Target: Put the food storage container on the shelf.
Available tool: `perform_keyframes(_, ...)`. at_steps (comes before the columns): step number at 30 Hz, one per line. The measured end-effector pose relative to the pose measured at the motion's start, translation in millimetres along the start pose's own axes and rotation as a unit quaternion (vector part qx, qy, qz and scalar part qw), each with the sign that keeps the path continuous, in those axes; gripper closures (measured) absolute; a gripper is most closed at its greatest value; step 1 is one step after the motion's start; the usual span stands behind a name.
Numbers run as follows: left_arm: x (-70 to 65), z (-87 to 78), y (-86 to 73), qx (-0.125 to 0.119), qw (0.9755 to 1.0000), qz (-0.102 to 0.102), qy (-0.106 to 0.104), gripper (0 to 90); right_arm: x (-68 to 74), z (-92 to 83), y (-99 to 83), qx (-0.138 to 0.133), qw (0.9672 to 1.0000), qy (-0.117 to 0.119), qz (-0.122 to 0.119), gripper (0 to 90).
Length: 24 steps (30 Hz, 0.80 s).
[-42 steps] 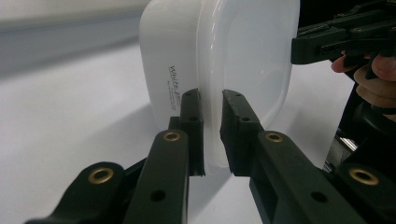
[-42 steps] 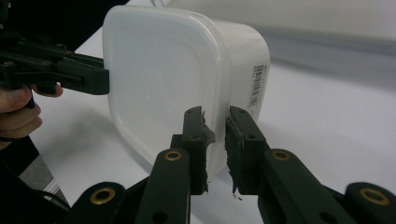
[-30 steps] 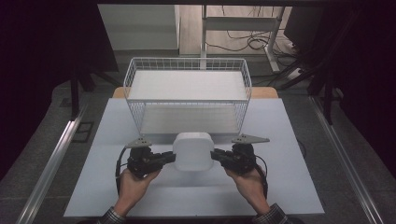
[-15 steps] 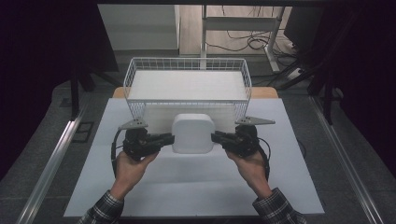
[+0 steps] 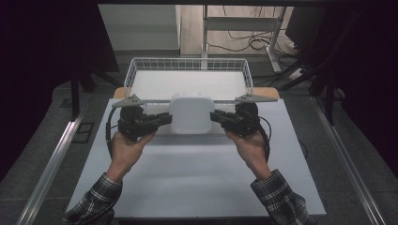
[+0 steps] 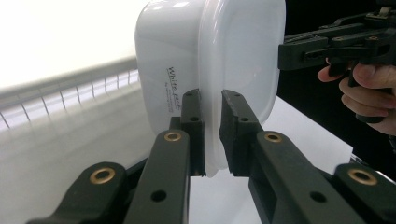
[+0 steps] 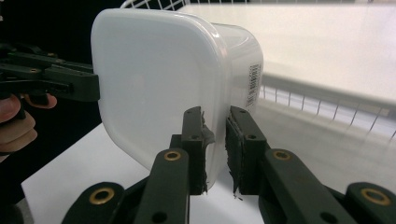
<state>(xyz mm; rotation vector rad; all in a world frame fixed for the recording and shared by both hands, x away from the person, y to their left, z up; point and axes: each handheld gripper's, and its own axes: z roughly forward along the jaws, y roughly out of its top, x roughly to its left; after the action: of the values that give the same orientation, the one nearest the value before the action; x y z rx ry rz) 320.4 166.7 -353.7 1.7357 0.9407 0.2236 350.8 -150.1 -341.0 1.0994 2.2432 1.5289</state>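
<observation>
A white lidded plastic container (image 5: pixel 191 114) hangs in the air between both grippers, just in front of the wire basket (image 5: pixel 188 64). My left gripper (image 5: pixel 165 118) is shut on the rim at its left side; in the left gripper view the jaws pinch the lid edge of the container (image 6: pixel 210 70). My right gripper (image 5: pixel 216 116) is shut on the rim at its right side, and the right gripper view shows the container (image 7: pixel 154 79) clamped the same way. Each gripper view shows the other gripper at the container's far edge.
The white wire basket stands at the back of the white table (image 5: pixel 197 183), its bottom bare. Dark curtains flank the table, and metal rails (image 5: pixel 51 164) run along the floor on both sides. Cables and a metal frame lie beyond the basket.
Both grippers have lifted the container off the table and carried it forward, towards the basket's near rim. The hands have reached farther out.
</observation>
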Motion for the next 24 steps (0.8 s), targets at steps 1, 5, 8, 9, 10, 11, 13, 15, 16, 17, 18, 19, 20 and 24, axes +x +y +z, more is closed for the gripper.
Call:
perform_keyframes(1, 2.1, -0.3, 8.1, -0.003, 1.0000, 0.004, 0.002, 80.7, -0.4, 0.7, 9.3, -0.004, 1.0000, -0.003, -0.003, 77.2)
perform_keyframes(5, 6.3, -0.6, 21.1, -0.007, 1.0000, 0.006, 0.002, 80.7, -1.4, 1.9, 21.3, -0.009, 0.9999, -0.007, -0.006, 77.1)
perform_keyframes(8, 11.1, 0.0, 34.9, -0.012, 0.9999, 0.005, 0.002, 80.7, -3.5, 3.6, 35.2, -0.014, 0.9998, -0.011, -0.008, 77.0)
perform_keyframes(9, 13.8, 1.0, 41.4, -0.014, 0.9999, 0.006, 0.004, 80.7, -5.4, 5.8, 44.9, -0.018, 0.9997, -0.016, -0.010, 76.8)
perform_keyframes(10, 13.8, 1.0, 41.4, -0.014, 0.9999, 0.006, 0.004, 80.7, -6.0, 6.8, 47.9, -0.018, 0.9996, -0.018, -0.010, 76.7)
perform_keyframes(11, 17.1, 2.7, 48.4, -0.015, 0.9999, 0.005, 0.006, 80.7, -7.3, 8.3, 51.7, -0.018, 0.9996, -0.020, -0.010, 76.6)
perform_keyframes(13, 18.3, 3.5, 51.8, -0.015, 0.9999, 0.003, 0.008, 80.7, -8.6, 10.1, 55.4, -0.019, 0.9995, -0.022, -0.009, 76.5)
perform_keyframes(15, 21.1, 5.2, 58.0, -0.014, 0.9998, 0.003, 0.012, 80.7, -12.2, 14.6, 62.7, -0.019, 0.9995, -0.025, -0.007, 76.2)
perform_keyframes(16, 24.6, 7.0, 63.1, -0.012, 0.9998, -0.001, 0.015, 80.7, -15.1, 18.8, 68.3, -0.018, 0.9995, -0.028, -0.004, 76.0)
perform_keyframes(17, 24.6, 7.0, 63.1, -0.012, 0.9998, -0.001, 0.015, 80.7, -15.1, 18.8, 68.3, -0.018, 0.9995, -0.028, -0.004, 76.0)
perform_keyframes(18, 28.3, 9.2, 67.0, -0.008, 0.9998, -0.005, 0.017, 80.6, -17.3, 22.5, 72.0, -0.017, 0.9994, -0.030, -0.002, 75.9)
perform_keyframes(19, 28.3, 9.2, 67.0, -0.008, 0.9998, -0.005, 0.017, 80.6, -17.3, 22.5, 72.0, -0.017, 0.9994, -0.030, -0.002, 75.9)
perform_keyframes(20, 30.3, 10.3, 68.5, -0.007, 0.9998, -0.006, 0.018, 80.6, -18.4, 24.6, 73.8, -0.015, 0.9994, -0.032, -0.001, 75.8)
perform_keyframes(24, 40.4, 19.0, 71.6, 0.001, 0.9997, -0.020, 0.017, 80.0, -25.7, 34.3, 79.8, -0.005, 0.9993, -0.036, 0.010, 75.2)
